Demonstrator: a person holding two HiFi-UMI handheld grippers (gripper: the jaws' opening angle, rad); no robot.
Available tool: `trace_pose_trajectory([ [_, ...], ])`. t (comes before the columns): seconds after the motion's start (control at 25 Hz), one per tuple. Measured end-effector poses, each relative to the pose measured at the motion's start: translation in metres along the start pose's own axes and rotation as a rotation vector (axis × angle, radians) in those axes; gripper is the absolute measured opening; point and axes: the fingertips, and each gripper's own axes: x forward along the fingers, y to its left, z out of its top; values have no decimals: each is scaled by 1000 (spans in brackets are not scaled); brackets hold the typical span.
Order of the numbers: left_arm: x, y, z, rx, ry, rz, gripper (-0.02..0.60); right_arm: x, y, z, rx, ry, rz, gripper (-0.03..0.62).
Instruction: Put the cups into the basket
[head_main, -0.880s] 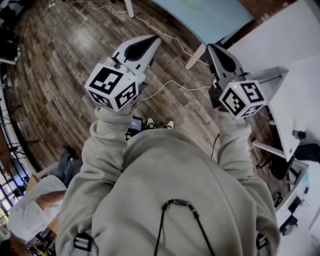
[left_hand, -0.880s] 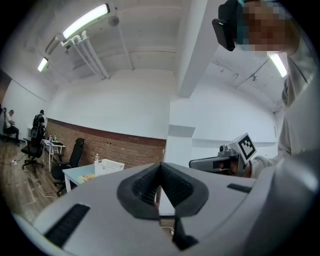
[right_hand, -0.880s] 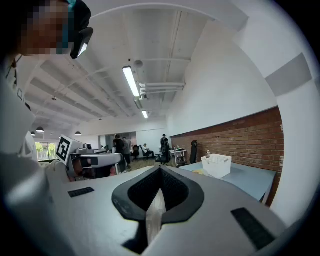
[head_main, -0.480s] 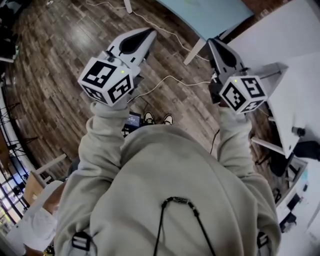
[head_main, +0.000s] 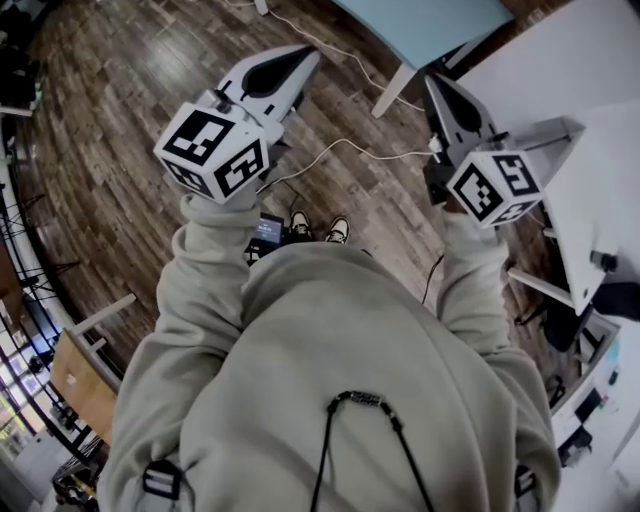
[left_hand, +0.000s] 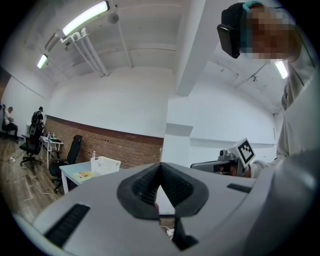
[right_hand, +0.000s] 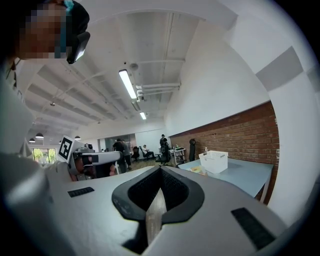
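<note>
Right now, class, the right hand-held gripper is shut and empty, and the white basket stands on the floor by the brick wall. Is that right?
No: the white basket stands on the light blue table instead; the right gripper view shows it. The rest holds.

The pale blue surface (right_hand: 247, 176) carries a white lattice basket (right_hand: 215, 161) — just beside it lies something flat and yellowish (right_hand: 195, 170), too small to tell. Under the surface, a wooden plank floor (head_main: 120, 150) with a white cable (head_main: 345, 141) trailing across it.
</note>
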Motion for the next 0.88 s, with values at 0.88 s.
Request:
trace_pose_trajectory([
  [0.88, 62, -29, 26, 50, -30, -77, -2, -36, -58, 3, 44, -49, -22, 12],
])
